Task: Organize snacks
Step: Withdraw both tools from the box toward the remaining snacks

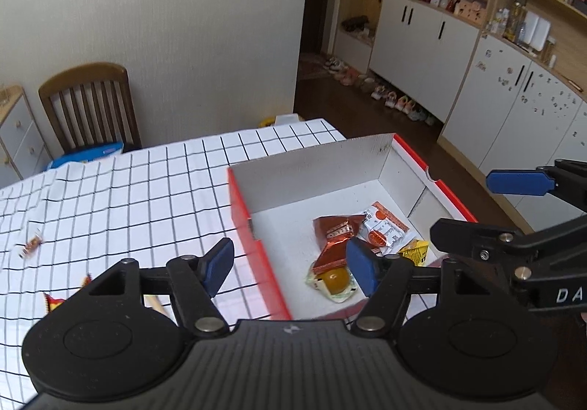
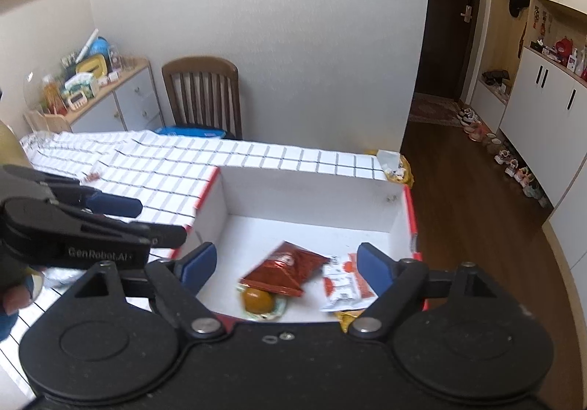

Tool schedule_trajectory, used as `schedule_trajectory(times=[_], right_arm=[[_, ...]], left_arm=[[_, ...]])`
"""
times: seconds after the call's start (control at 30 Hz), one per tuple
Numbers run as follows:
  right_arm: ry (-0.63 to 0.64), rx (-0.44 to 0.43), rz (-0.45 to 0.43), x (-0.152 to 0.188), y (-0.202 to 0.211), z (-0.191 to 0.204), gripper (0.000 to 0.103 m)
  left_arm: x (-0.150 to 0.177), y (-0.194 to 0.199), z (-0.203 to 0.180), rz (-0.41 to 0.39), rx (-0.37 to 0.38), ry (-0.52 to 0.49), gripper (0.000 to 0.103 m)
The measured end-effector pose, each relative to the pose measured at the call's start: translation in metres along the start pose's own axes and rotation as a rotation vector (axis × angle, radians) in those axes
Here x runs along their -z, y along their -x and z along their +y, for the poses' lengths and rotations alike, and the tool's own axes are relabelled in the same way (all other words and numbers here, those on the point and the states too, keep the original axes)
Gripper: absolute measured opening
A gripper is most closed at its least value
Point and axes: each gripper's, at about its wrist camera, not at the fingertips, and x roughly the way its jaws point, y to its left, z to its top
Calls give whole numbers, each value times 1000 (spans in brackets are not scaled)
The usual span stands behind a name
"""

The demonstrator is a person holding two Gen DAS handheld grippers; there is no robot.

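The snacks lie in a heap on the floor of the box [image 1: 312,167], an open white carton with red outer walls that sits at the right end of the table [image 1: 146,189]. A red-brown packet [image 2: 284,268] lies tilted across the top of a clear wrapper holding a round orange sweet [image 2: 258,300]. Just to its right is a white and orange sachet [image 2: 345,281], touching the packet's edge, and a yellow wrapper [image 1: 414,250] peeks out beside the sachet.

The left gripper [image 1: 291,265] hangs above the box's near left wall, jaws apart and holding nothing, one blue pad over the cloth and the other over the snacks. The right gripper [image 2: 284,265] hangs over the box's near side, jaws spread wide and empty, the heap showing between its pads. The two grippers are close side by side, each visible at the edge of the other's view.

Out on the checked cloth, well apart from the box, lie a small wrapped candy [image 1: 31,245] and a red and yellow wrapper [image 1: 55,301] near the left edge. A wooden chair [image 2: 203,94] stands against the wall behind the table.
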Motion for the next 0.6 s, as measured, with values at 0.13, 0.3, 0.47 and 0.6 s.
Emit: schedule_trajectory(times=[0.13,0.3,0.47,0.6], right_arm=[[-23,-7,-30,1,9,22,89],[-60,-31,-55,3,16,46,98],[-59,-32,-80,7,19,75,103],[-70,-42,-93,9,17,98,103]], left_arm=[[10,20,19,-20,11,4,67],[23,41,47,-42,19,19,75],[37,58,74,-79,-2,25,76],[45,69,100,-96,0,39,82]])
